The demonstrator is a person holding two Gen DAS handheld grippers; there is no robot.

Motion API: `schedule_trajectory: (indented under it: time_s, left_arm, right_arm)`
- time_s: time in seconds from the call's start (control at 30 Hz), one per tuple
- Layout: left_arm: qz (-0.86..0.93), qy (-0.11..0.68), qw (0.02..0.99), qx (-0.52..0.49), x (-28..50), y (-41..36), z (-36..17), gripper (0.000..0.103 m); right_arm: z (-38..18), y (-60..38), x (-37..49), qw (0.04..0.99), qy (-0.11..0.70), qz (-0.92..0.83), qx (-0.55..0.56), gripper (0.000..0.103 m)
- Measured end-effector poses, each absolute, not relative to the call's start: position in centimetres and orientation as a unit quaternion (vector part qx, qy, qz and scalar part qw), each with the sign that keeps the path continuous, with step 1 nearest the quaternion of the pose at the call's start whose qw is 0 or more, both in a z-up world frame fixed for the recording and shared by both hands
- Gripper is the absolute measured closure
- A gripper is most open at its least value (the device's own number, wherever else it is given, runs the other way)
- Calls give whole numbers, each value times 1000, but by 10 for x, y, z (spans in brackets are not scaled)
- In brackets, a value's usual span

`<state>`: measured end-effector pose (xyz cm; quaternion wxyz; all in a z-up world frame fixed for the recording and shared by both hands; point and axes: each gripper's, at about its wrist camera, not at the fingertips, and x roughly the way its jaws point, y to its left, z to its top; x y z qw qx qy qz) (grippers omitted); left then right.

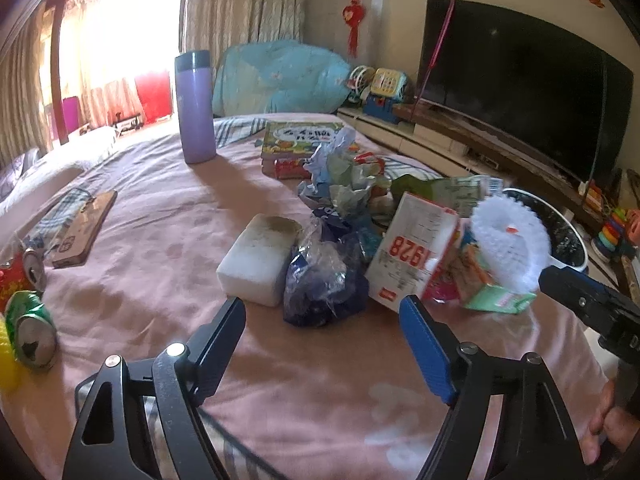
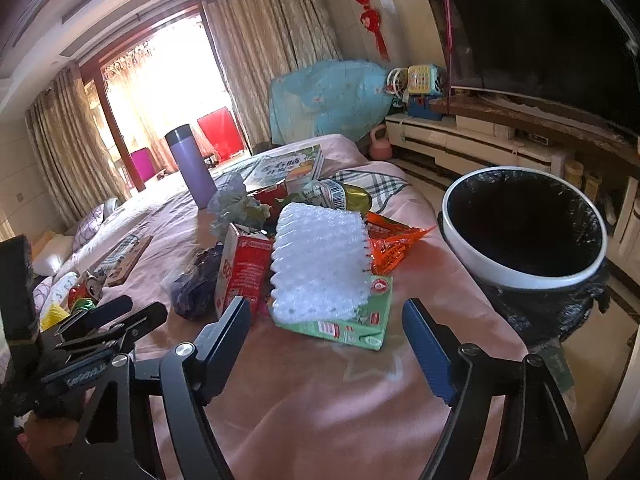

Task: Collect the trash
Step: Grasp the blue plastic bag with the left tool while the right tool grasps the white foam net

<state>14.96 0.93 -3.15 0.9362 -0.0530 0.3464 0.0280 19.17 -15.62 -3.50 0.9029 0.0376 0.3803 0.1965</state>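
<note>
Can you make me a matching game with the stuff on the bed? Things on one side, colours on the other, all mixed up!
Things:
1. flask
2. crumpled plastic bag
3. foam block
4. snack wrapper

Colours:
A. orange
B. white
C. purple
D. dark blue

Pairs: 1-C, 2-D, 3-B, 4-A

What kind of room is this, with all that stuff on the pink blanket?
Probably a room in someone's home, a bedroom or living room. A big television stands on a low cabinet, long curtains hang by a bright window, and a folded blue quilt lies beyond the pink blanket.
</note>
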Motion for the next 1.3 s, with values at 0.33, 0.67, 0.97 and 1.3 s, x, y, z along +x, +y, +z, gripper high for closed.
schedule_trajectory:
  time_s: [0.33,0.67,0.97,1.3]
  left_arm:
    - [16,395,916,-67,196,10,-57,50]
    - [13,368,927,-72,185,13,-48,79]
    - [-8,324,943,-80,156,-1,-18,79]
    - [-84,316,942,-71,157,-45,-2,79]
  right_arm:
    - [-47,-153,214,888,405,214,42,55]
    - [-42,-152,206,887,400,229,32,86]
    - [-29,-171,201,893,389,223,46,88]
    - [-13,-214,202,904,374,195,63,88]
